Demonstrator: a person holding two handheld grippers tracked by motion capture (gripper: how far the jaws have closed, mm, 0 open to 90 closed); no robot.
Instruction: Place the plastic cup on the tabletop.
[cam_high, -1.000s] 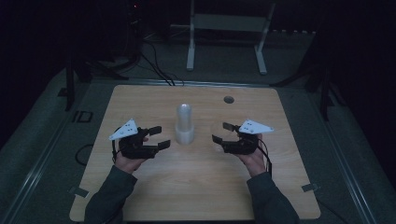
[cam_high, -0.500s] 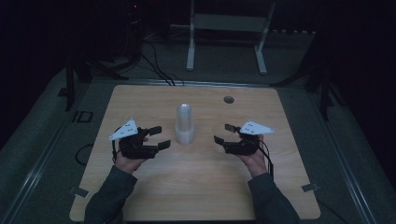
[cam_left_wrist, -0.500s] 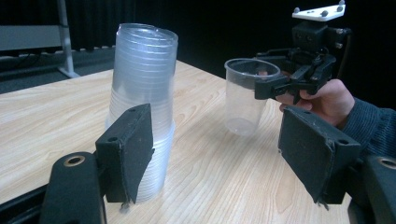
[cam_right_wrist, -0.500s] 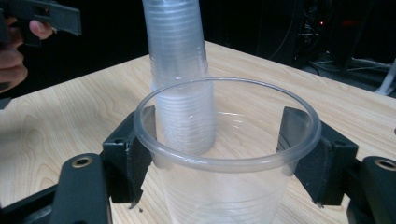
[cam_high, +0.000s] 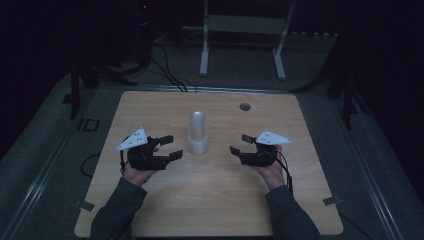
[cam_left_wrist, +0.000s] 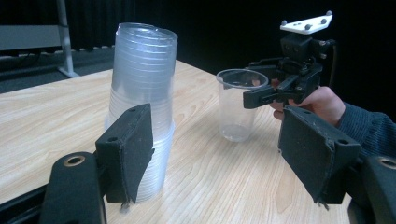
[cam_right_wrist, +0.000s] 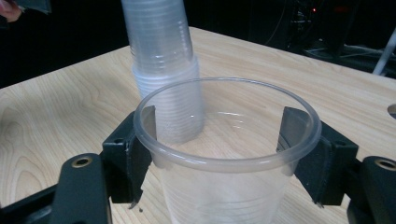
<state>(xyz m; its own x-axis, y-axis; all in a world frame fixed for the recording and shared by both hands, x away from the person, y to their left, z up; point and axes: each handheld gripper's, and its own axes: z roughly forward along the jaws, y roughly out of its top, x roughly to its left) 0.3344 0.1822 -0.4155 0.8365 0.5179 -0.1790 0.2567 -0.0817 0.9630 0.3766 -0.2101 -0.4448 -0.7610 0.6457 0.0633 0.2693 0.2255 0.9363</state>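
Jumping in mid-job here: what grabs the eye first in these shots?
A tall stack of clear plastic cups stands upside down at the middle of the wooden table, pale against the dark room. A single clear cup stands upright on the table to its right, between the open jaws of the right tongs; whether they touch it is unclear. The left tongs, also open, hover just left of the stack.

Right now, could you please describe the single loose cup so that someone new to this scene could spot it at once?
On the wooden table, find the tall stack of clear cups near the middle. Toward the right gripper stands the single clear plastic cup, upright between that gripper's open jaws. Unlike the upside-down stack, it stands alone, mouth up and empty.
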